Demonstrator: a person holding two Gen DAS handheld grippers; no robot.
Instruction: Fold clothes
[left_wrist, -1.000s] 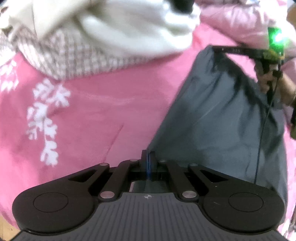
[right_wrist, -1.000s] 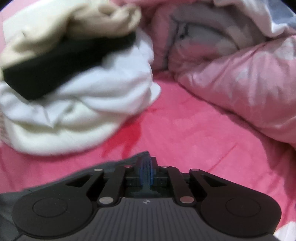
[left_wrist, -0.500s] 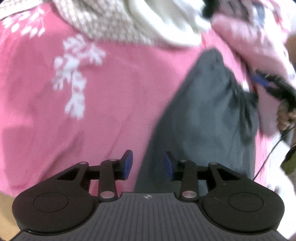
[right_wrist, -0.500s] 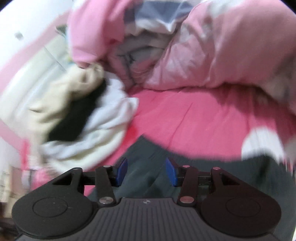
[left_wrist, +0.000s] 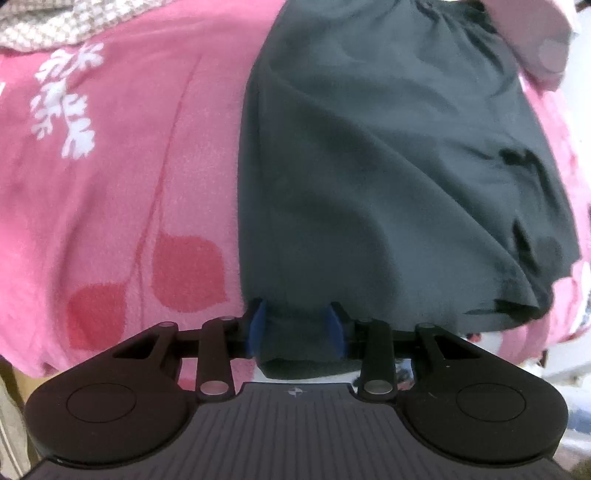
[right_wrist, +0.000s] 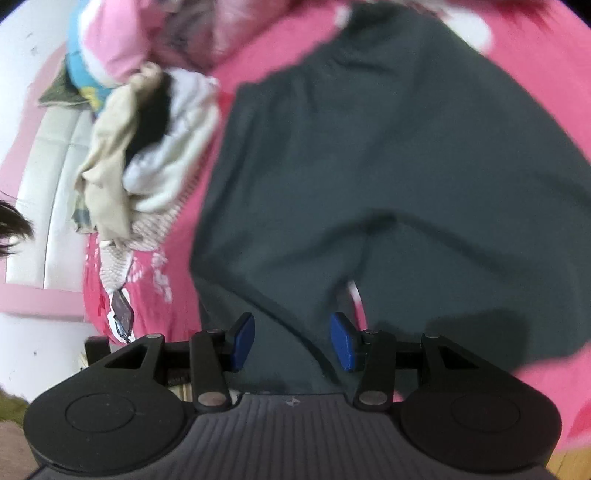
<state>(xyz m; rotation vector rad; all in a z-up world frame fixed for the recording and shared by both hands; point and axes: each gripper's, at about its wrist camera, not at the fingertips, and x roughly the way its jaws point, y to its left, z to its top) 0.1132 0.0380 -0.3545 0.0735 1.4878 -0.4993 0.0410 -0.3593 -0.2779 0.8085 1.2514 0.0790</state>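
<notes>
A dark grey garment (left_wrist: 388, 158) lies spread on the pink bed sheet (left_wrist: 122, 177). My left gripper (left_wrist: 297, 326) is open, with the garment's near hem lying between its blue pads. In the right wrist view the same garment (right_wrist: 388, 158) fills the middle, with a fold running toward me. My right gripper (right_wrist: 291, 341) is open, and the garment's near edge lies between its pads.
A pile of white, beige and black clothes (right_wrist: 147, 147) sits left of the garment, with checked fabric (left_wrist: 55, 22) at its edge. A pink quilt (right_wrist: 122, 40) is bunched beyond it. A white headboard (right_wrist: 48, 177) and the bed's edge lie at the left.
Both grippers were shut on the grey garment a second ago and have opened. The garment has come down flat on the sheet, and both views now look down on it.
</notes>
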